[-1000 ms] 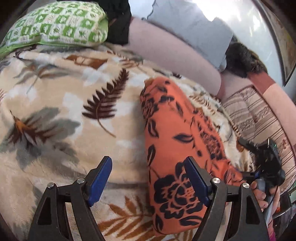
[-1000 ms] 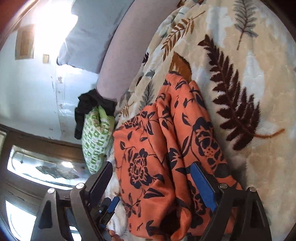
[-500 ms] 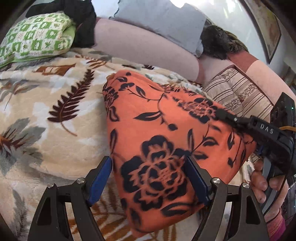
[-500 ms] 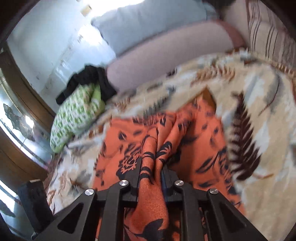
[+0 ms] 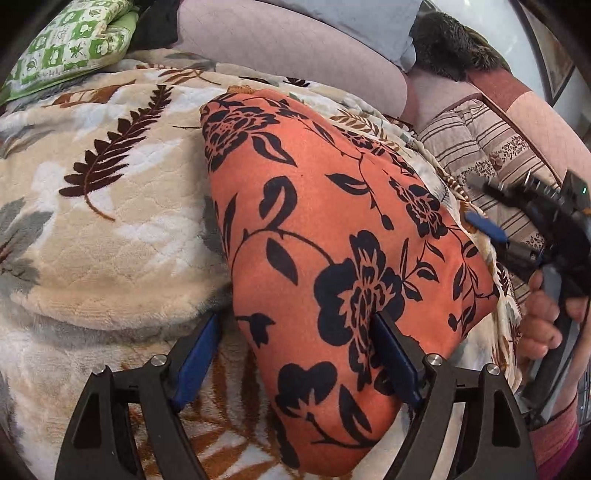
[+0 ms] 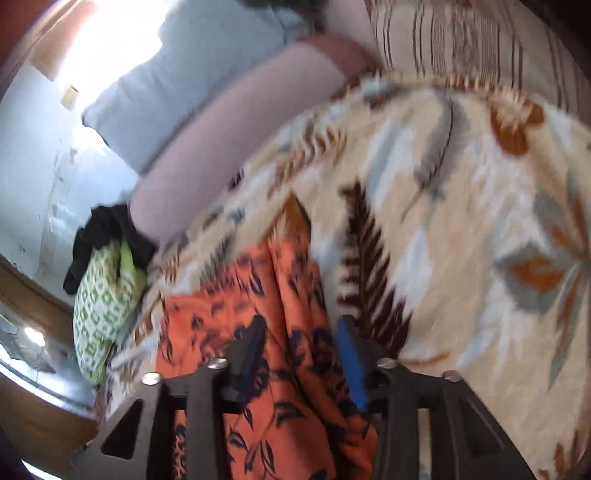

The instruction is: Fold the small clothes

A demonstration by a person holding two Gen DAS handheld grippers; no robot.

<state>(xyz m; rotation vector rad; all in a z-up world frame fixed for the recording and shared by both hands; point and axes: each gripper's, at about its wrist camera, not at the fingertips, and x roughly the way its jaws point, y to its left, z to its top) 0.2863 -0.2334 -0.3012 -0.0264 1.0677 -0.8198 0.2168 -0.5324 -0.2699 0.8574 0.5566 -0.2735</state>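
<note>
Right by us, our left hand-held gripper is spread wide. One blue pad sits over the blanket and the other sits against the orange flower cloth, so it pinches nothing. Our right hand-held gripper is also spread. The cloth runs between its jaws, but they do not squeeze it. In the left view we see this gripper off the right edge of the cloth, with the hand below it.

The orange cloth lies on the leaf blanket on the bed. It looks folded into one long, puffy shape, wide near us and thin far away.

We think the next fold brings one end over the other. To do it well, we should bite only the cloth edge, not the fuzzy blanket under it. We should lift both near corners at the same height so the edges line up. The right view is blurry, so we should slow down before we close.

Farther back sit a green checked pillow with a black cloth beside it, a pink bolster, a grey pillow, a dark furry thing and a striped cushion. They are well apart from the cloth and should not block us. Only the soft blanket may snag.
</note>
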